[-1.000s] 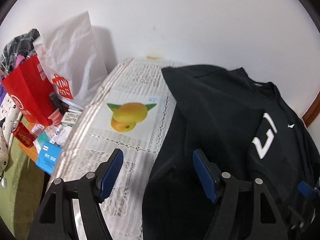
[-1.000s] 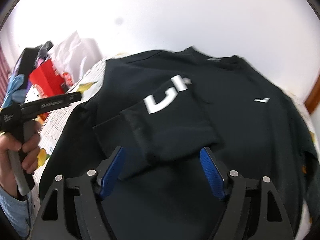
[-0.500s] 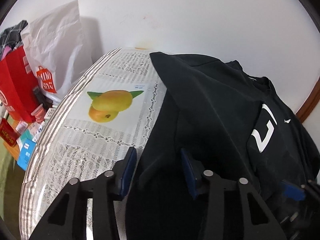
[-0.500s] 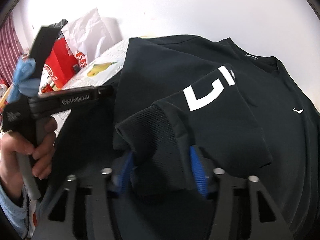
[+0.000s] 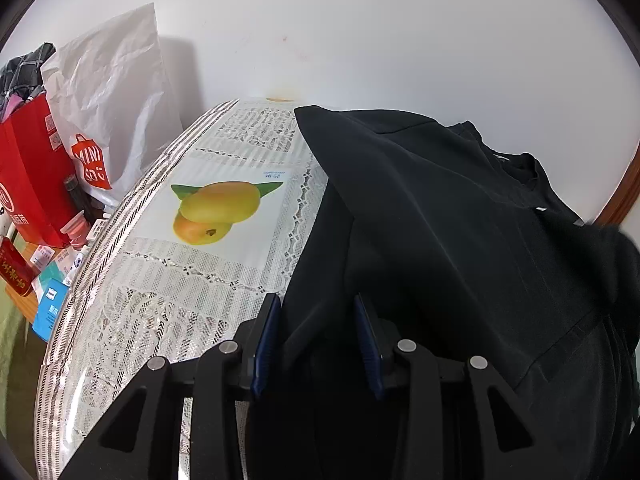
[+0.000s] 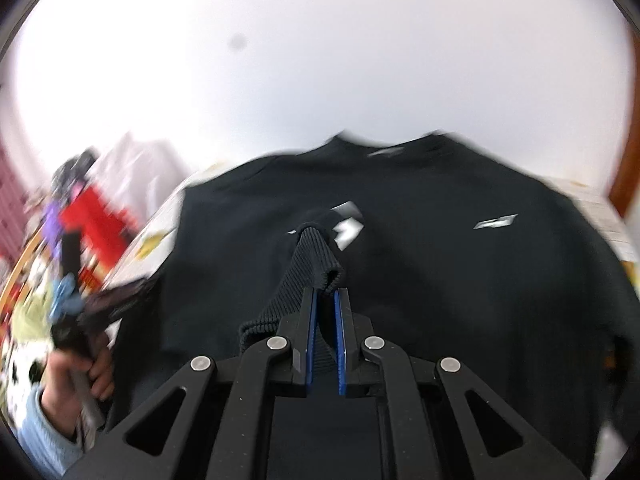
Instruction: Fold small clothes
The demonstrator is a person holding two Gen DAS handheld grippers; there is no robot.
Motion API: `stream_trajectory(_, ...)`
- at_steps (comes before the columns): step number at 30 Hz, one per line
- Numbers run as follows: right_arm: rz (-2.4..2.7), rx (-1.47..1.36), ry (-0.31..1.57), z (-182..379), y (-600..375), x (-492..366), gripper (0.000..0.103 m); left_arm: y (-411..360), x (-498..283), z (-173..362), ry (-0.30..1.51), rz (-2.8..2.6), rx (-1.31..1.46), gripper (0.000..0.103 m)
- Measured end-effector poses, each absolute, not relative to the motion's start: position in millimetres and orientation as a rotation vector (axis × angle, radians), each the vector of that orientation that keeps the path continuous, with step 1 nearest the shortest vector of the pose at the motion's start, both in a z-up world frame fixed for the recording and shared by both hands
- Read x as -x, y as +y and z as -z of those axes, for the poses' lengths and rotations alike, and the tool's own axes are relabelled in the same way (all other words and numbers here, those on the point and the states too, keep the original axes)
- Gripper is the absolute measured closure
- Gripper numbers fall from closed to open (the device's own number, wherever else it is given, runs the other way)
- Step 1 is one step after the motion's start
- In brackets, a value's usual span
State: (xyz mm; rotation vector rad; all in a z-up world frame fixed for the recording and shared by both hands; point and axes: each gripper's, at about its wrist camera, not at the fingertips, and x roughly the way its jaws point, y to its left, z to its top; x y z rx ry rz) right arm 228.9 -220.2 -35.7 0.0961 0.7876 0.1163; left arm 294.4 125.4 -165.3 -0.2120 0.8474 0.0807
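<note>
A black sweatshirt with white lettering lies spread on a table with a lace cloth. My left gripper has its blue pads closed in on the sweatshirt's left side edge, with black fabric bunched between them. In the right wrist view the sweatshirt fills the middle. My right gripper is shut on the ribbed cuff of a sleeve and holds it lifted above the chest. The left gripper tool and the hand holding it show at lower left of that blurred view.
A white Miniso bag and a red paper bag stand left of the table beside small boxes. A mango print marks the cloth. A white wall is behind; a wooden frame is at right.
Both grippers went from open to closed on the sweatshirt. The right one has pinched the sleeve cuff and lifted it; the left one has closed further on the side edge.
</note>
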Motion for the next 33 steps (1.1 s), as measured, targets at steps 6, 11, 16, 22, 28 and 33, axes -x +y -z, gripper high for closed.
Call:
stream_trajectory(6, 0.068, -0.165, 0.749, 26.5, -303.9, -229.1, 0.103, 125.2, -294.4, 165.2, 0.847, -0.082, 0.210, 0.067)
stream_trajectory(11, 0.114, -0.196, 0.791, 40.1, -330.3, -226.8, 0.103, 124.5, -294.3, 165.0, 0.848, -0.089, 0.203, 0.065)
stream_trajectory(16, 0.067, -0.169, 0.838, 54.2, -325.6, -226.8, 0.077, 125.4, -294.0, 165.1, 0.848, -0.098, 0.206, 0.062)
stream_trajectory(22, 0.073, -0.183, 0.870, 70.8, -327.4, -246.3, 0.032, 126.4, -293.9, 165.5, 0.849, -0.109, 0.202, 0.058)
stream_trajectory(28, 0.089, -0.226, 0.914, 95.7, -338.7, -277.3, 0.032, 125.6, -294.2, 165.6, 0.849, -0.110, 0.200, 0.058)
stream_trajectory(33, 0.082, -0.233, 0.901, 109.9, -339.1, -296.0, 0.080, 127.1, -294.7, 166.5, 0.849, -0.110, 0.199, 0.058)
